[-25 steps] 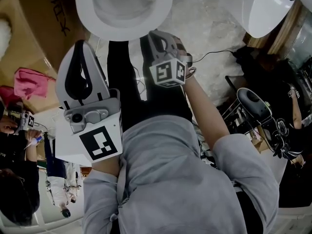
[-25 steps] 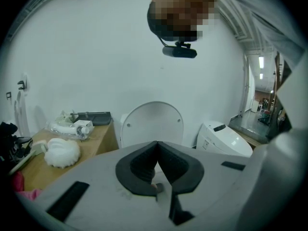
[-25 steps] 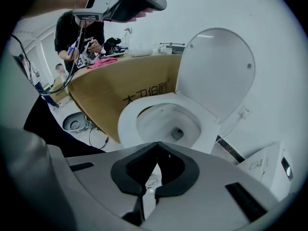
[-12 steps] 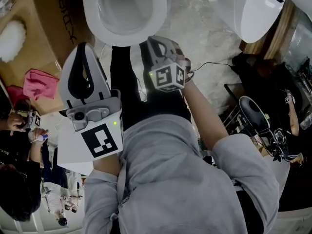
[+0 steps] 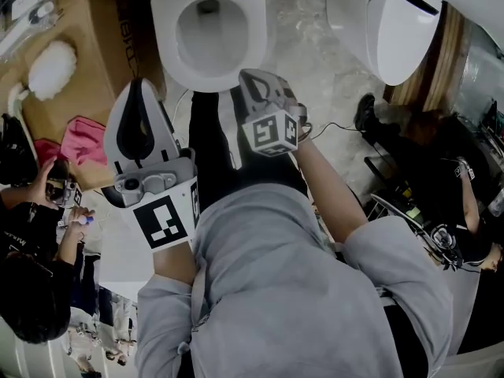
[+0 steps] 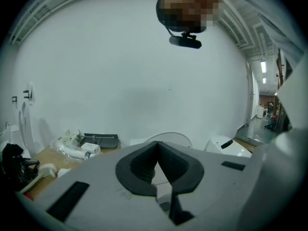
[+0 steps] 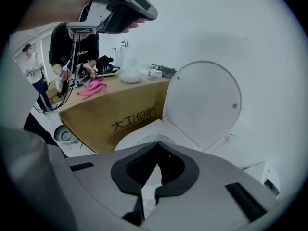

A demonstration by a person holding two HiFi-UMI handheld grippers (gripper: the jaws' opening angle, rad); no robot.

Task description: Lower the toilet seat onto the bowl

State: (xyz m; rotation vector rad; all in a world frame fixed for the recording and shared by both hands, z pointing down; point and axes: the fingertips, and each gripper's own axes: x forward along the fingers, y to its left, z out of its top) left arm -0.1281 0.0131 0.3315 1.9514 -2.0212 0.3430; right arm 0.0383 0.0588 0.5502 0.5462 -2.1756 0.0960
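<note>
The white toilet bowl (image 5: 209, 34) stands open at the top of the head view. In the right gripper view a round white panel (image 7: 204, 100) of the toilet stands raised behind the bowl's rim (image 7: 154, 129); whether it is the seat or the lid I cannot tell. My right gripper (image 5: 250, 77) hovers just short of the bowl's front edge, shut and empty (image 7: 157, 148). My left gripper (image 5: 135, 87) is held lower left of the bowl, also shut with nothing in it (image 6: 156, 146), and points at a plain white wall.
A brown cardboard box (image 5: 94, 46) stands left of the toilet, with a pink cloth (image 5: 83, 140) on it. A second white toilet (image 5: 394, 22) is at the upper right. A cable (image 5: 339, 124) lies on the marble floor. People stand at the left and right edges.
The head view has tilted up, so the whole bowl now shows and sits lower in the picture. Both grippers keep about the same place before me and stay shut.
</note>
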